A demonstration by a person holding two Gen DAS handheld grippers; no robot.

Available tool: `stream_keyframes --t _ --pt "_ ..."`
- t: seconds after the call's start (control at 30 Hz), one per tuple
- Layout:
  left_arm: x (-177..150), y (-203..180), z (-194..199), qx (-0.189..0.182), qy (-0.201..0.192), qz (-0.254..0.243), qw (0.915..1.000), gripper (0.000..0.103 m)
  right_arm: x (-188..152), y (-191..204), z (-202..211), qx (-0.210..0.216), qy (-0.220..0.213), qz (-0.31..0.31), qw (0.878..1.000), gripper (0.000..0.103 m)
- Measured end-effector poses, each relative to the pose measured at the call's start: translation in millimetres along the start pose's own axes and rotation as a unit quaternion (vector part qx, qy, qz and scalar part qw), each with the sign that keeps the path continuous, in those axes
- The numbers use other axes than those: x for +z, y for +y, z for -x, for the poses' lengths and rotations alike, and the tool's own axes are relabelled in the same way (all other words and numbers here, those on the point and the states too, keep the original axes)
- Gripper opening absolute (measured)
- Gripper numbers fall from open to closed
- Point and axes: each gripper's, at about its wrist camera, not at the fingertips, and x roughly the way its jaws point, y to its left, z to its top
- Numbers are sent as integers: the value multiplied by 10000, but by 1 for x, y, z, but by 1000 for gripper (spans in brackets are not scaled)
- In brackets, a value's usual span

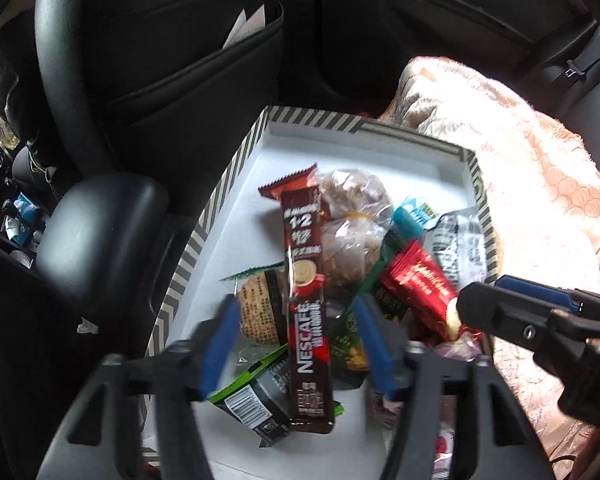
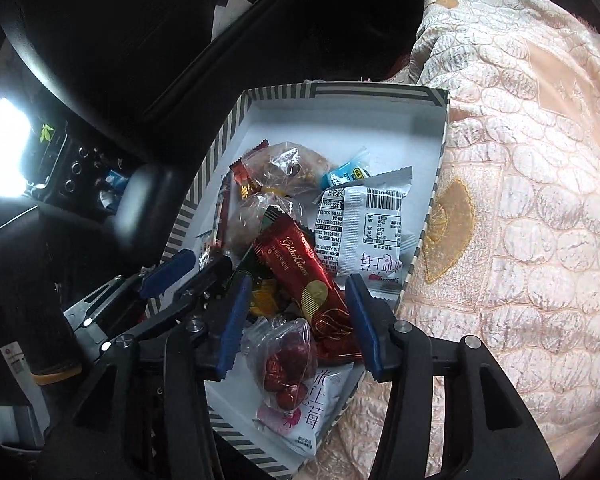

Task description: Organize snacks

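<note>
Setting: while both tongs hang over it, a striped box (image 1: 204, 216) sits on a quilted blanket (image 2: 520, 200) in a car.
Left tongs (image 1: 296, 344): spread, astride a Nescafe stick (image 1: 306, 292), pads apart from it.
Right tongs (image 2: 296, 324): spread, flanking a red wrapper (image 2: 300, 272), not pressing.
Snacks: piled inside the box.

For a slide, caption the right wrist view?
Open right gripper hovering over red Golden Crown wrapper in striped box.
</note>
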Motion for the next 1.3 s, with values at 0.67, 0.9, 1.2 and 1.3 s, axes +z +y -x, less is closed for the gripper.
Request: stream_keyframes --t 0.67,0.9,1.2,1.3 --pt "-40 -24 52 -112 -664 337 9972 102 -65 -40 44 -1591 -915 -269 9826 49" --pt "-47 -26 52 -92 -739 216 9970 102 -72 -31 32 -1740 -853 -58 9810 49" --pt "-49 -27 47 180 -702 108 9973 102 -76 -26 25 -1718 -813 58 9817 49" --pt "-50 -22 45 -32 -662 217 9976 102 -76 -27 24 -1716 -794 47 9819 49"
